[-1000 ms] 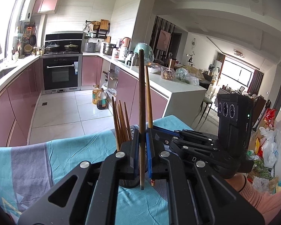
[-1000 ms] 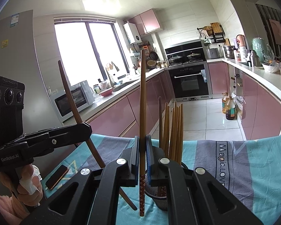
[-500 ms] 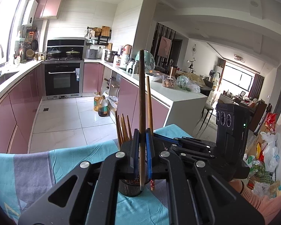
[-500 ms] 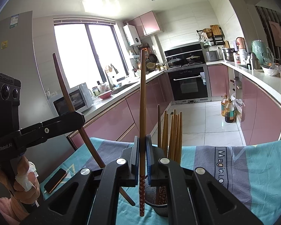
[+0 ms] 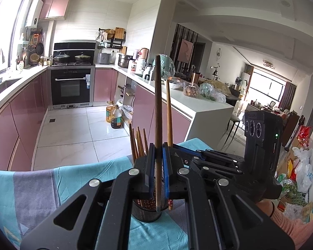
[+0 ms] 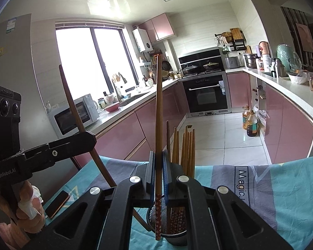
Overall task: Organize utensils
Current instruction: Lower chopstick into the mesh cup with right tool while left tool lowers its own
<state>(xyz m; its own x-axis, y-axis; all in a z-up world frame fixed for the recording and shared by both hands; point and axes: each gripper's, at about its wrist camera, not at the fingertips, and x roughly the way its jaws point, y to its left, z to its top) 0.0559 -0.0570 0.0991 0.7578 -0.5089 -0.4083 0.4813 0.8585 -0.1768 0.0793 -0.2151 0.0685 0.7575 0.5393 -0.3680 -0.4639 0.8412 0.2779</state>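
Note:
My left gripper point(image 5: 158, 162) is shut on a dark brown chopstick point(image 5: 157, 104), held upright with its lower tip at the rim of a black mesh utensil holder point(image 5: 146, 213). My right gripper point(image 6: 158, 164) is shut on a lighter chopstick with a red patterned end point(image 6: 158, 114), also upright over the same holder point(image 6: 173, 235). Several wooden chopsticks point(image 6: 185, 150) stand in the holder. The right gripper point(image 5: 189, 156) with its chopstick point(image 5: 169, 108) shows in the left wrist view; the left gripper point(image 6: 89, 140) and its tilted chopstick point(image 6: 77, 112) show in the right wrist view.
The holder stands on a table covered by a teal and grey cloth point(image 6: 281, 198). A phone point(image 6: 57, 204) lies on the cloth at the left. Behind are pink kitchen cabinets point(image 5: 20, 112), an oven point(image 5: 72, 87) and oil bottles point(image 5: 114, 117) on the floor.
Both grippers have risen slightly and drawn back, so the holder sits lower in each view. Both chopsticks stay gripped.

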